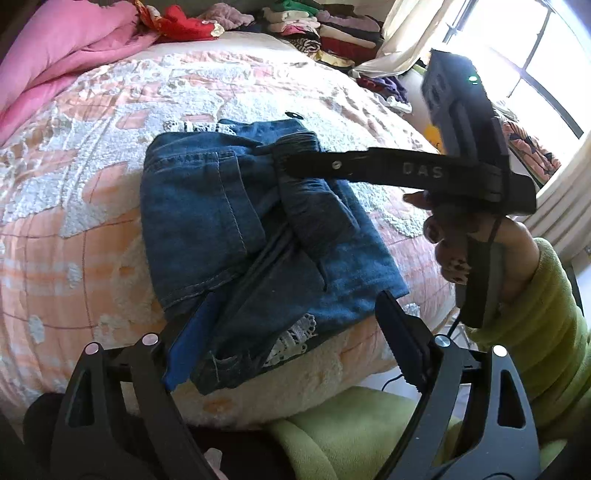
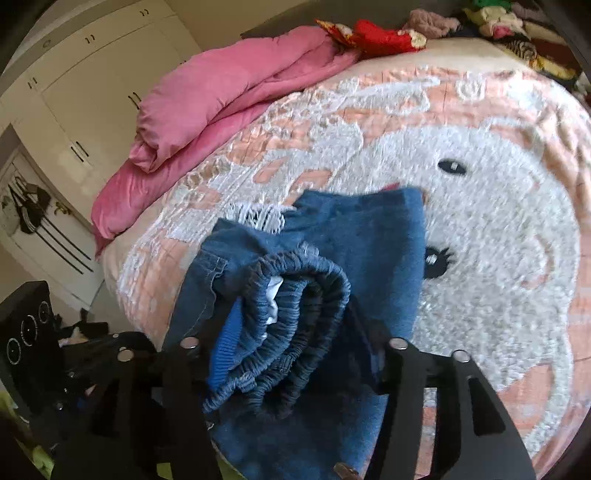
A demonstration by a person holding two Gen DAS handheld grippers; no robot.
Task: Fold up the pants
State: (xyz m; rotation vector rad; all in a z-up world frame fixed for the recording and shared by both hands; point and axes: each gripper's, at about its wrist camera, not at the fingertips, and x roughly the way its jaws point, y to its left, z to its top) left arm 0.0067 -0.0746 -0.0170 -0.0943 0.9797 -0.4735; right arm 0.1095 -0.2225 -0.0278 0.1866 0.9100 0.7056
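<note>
Blue denim pants lie folded into a thick packet on the peach and white blanket. White lace trim shows at the near and far edges. My left gripper is open, and its blue pads straddle the packet's near edge without pressing it. My right gripper reaches in from the right over the gathered elastic waistband. In the right wrist view the rolled waistband lies loosely between the right gripper's jaws, over the rest of the pants. The roll looks unsqueezed.
A pink duvet is bunched along the far side of the bed. Piles of folded clothes sit at the head end near a bright window. White wardrobe doors and a black speaker stand beyond the bed edge.
</note>
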